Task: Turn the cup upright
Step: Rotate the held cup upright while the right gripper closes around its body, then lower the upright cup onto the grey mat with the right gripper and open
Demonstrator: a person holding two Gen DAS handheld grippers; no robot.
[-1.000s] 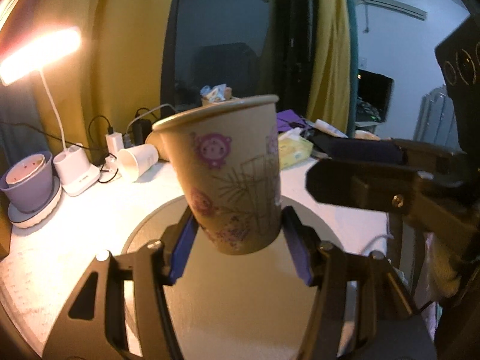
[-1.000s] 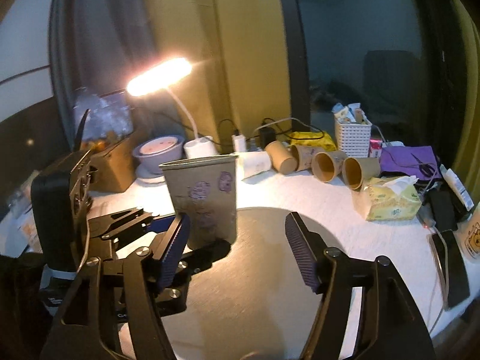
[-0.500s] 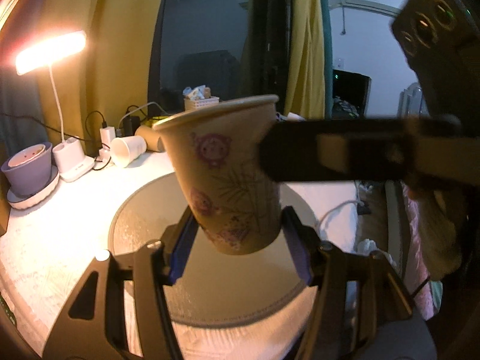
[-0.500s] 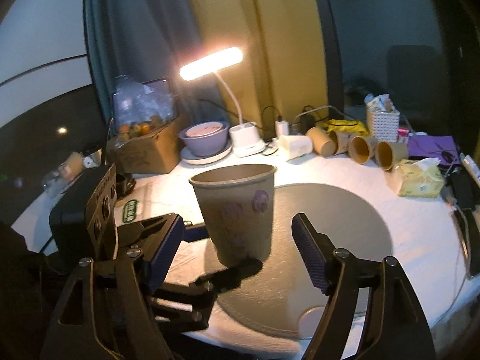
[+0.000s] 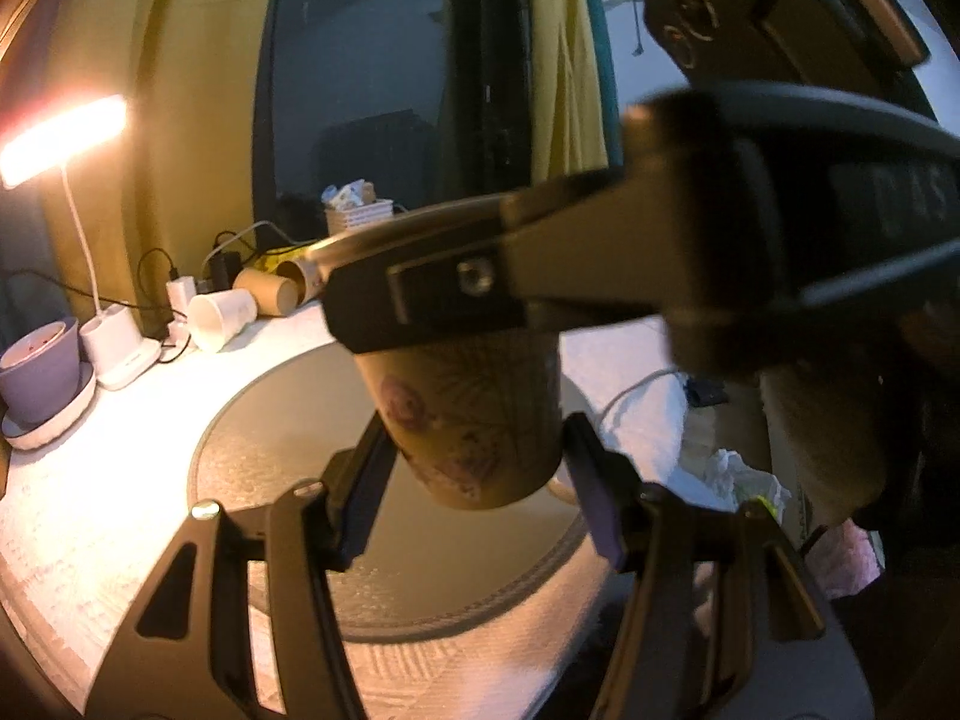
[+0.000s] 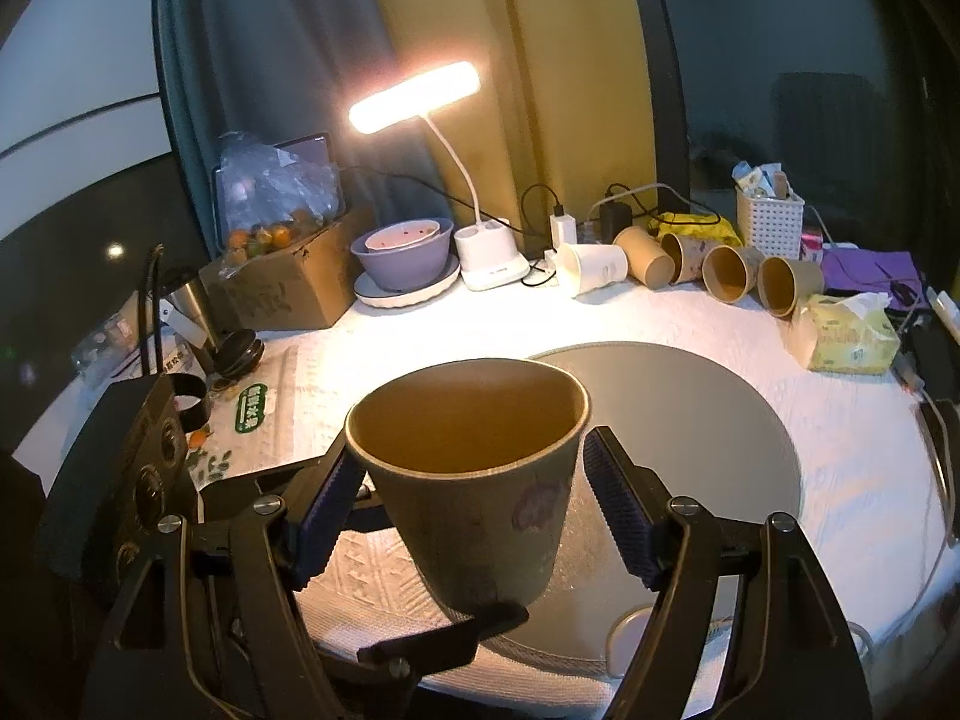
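Observation:
A brown paper cup (image 5: 474, 420) with pink cartoon prints is held upright, mouth up, above the round grey mat (image 5: 282, 450). My left gripper (image 5: 474, 486) is shut on the cup's lower body. My right gripper (image 6: 468, 516) has come around the cup's upper half (image 6: 480, 480); its blue pads (image 6: 618, 522) stand on both sides, and I cannot tell whether they touch. In the left wrist view a right finger (image 5: 456, 300) crosses in front of the cup's rim and hides it.
Several paper cups (image 6: 729, 273) lie on their sides at the table's back, beside a white cup (image 6: 594, 267). A lit desk lamp (image 6: 420, 96), purple bowl (image 6: 405, 252), cardboard box (image 6: 288, 282), white basket (image 6: 768, 222) and tissue pack (image 6: 849, 333) stand around the mat (image 6: 690, 420).
My right gripper has moved in over the cup, so its fingers now flank the cup's upper part. The left gripper has kept hold of the cup, upright.

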